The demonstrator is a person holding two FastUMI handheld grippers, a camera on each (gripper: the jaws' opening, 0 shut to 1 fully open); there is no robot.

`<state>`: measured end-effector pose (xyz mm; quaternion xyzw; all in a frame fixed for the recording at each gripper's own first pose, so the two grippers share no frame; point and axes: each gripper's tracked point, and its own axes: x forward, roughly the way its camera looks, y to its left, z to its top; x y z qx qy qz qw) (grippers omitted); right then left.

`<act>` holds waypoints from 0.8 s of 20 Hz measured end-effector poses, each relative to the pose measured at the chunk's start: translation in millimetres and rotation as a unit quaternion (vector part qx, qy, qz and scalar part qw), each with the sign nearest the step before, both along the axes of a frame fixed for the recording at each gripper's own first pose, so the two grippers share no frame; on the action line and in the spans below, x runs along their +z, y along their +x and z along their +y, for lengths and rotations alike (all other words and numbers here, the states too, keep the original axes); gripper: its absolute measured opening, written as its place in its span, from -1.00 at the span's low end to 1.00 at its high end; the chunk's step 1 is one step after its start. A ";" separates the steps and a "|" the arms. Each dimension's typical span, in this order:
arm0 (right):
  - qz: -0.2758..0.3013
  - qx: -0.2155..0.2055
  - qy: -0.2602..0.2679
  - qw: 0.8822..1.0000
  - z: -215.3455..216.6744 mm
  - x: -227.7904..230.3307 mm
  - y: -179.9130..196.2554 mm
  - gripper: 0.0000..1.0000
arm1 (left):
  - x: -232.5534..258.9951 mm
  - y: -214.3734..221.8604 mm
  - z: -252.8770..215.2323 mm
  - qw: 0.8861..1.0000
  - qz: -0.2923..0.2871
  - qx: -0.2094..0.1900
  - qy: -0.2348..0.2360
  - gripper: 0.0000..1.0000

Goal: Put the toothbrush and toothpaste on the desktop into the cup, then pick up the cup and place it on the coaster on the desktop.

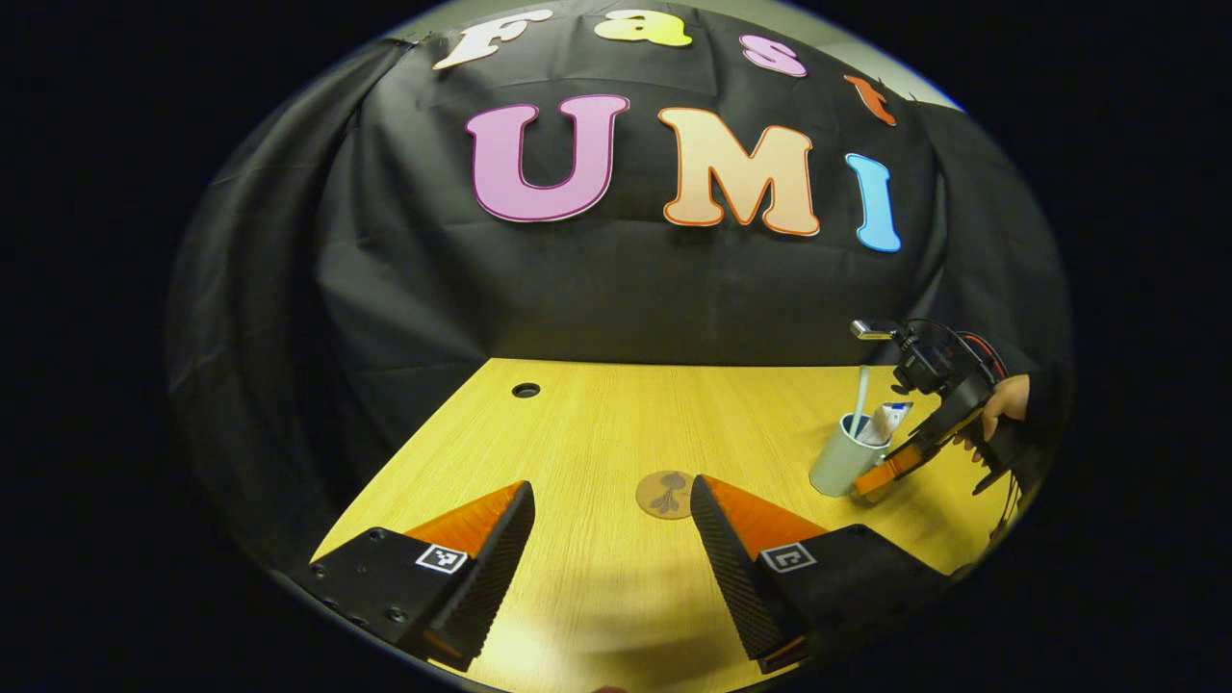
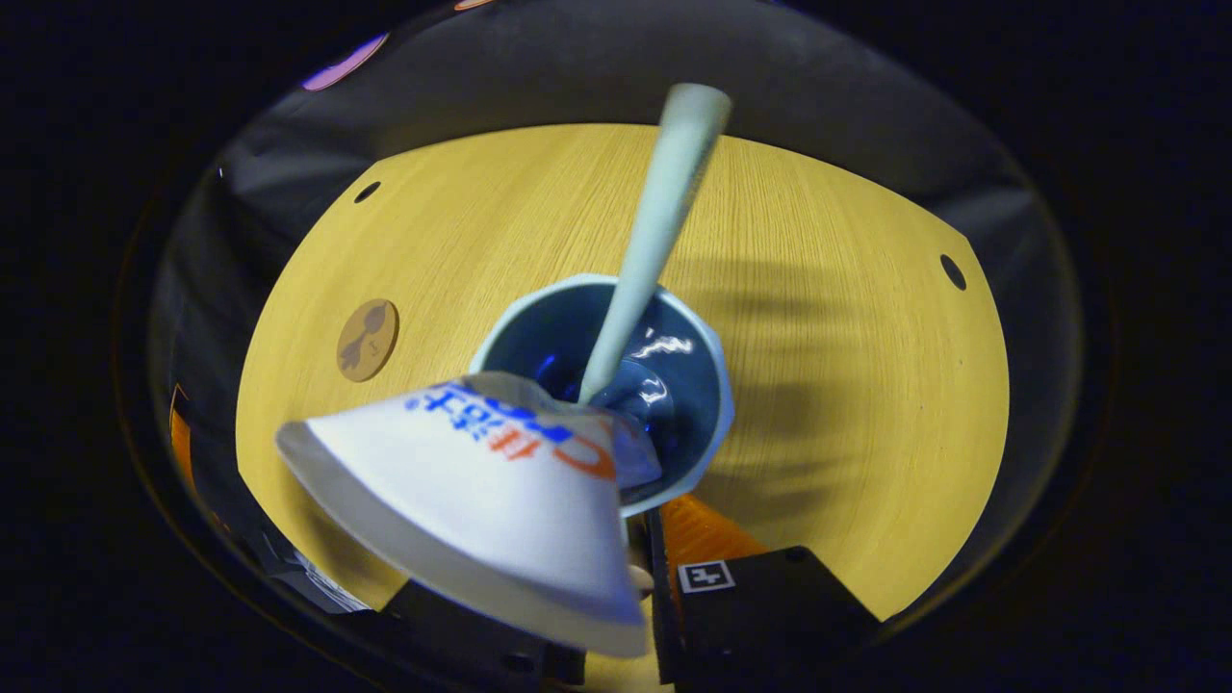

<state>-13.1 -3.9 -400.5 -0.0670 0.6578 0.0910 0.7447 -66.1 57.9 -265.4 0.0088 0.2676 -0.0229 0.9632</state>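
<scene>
The left gripper (image 1: 611,525) hovers low over the yellow wooden desktop (image 1: 597,423) with its fingers spread wide and nothing between them; the round brown coaster (image 1: 665,494) lies on the wood just ahead of the gap, near the right-hand finger. Farther right, the pale cup (image 1: 843,462) stands upright on the desktop, well apart from the coaster; the toothbrush (image 1: 859,395) and the toothpaste (image 1: 887,422) both stand in it, leaning out over the rim. A hand (image 1: 1001,402) holds the right gripper (image 1: 881,474) tilted down against the cup's near side. In the right gripper view, the cup (image 2: 717,385) opens directly below; the toothbrush (image 2: 654,231) rises from its dark inside, and the toothpaste (image 2: 481,500) tube's flat end covers one finger, so whether the right gripper (image 2: 640,577) clasps the cup wall cannot be told; the coaster (image 2: 367,339) sits off to the left.
</scene>
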 end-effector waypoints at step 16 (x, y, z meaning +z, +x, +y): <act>-0.037 0.043 0.028 0.998 49.9 23.8 9.9 -0.33 | 0.9 -7.5 29.0 1.000 0.001 0.020 -0.002 0.88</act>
